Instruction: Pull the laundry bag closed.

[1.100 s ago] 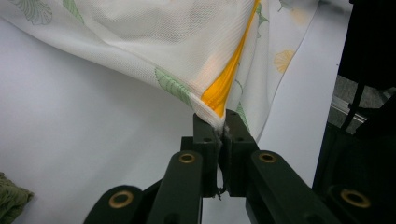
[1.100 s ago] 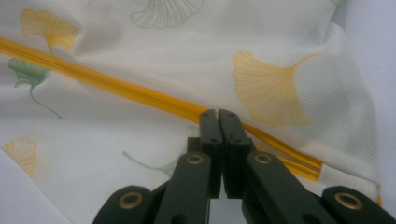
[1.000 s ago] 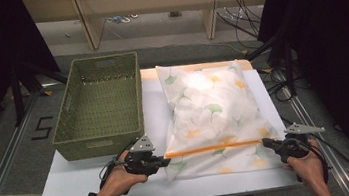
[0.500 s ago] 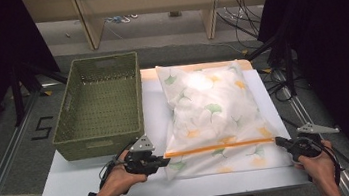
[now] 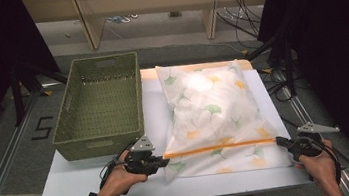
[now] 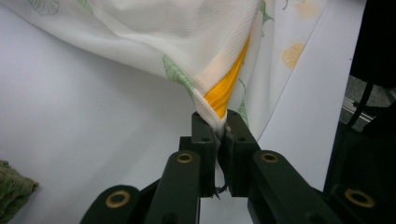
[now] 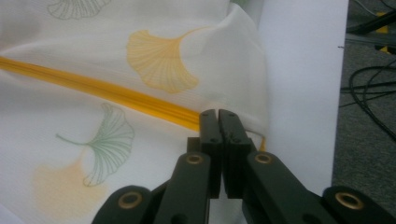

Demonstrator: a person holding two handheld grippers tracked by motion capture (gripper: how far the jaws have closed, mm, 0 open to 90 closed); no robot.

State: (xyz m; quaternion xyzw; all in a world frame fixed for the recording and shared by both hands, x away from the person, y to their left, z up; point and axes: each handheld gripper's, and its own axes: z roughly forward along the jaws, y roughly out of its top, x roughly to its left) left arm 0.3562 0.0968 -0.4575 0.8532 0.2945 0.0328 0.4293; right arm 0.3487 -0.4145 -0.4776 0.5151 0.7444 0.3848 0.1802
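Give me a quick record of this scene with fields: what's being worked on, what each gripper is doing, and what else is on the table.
item: leaf-print mesh bag with orange zipper, lying flat
left gripper: shut on the bag's edge at the zipper's end
right gripper: jaws shut, at the zipper's other end
also on table: green woven basket, left of the bag
surface: white board

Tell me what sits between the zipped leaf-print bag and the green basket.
Nothing visible does. The bag lies right of the basket, only bare white board between. Left gripper pinches its zipper end; right gripper is shut at the other.
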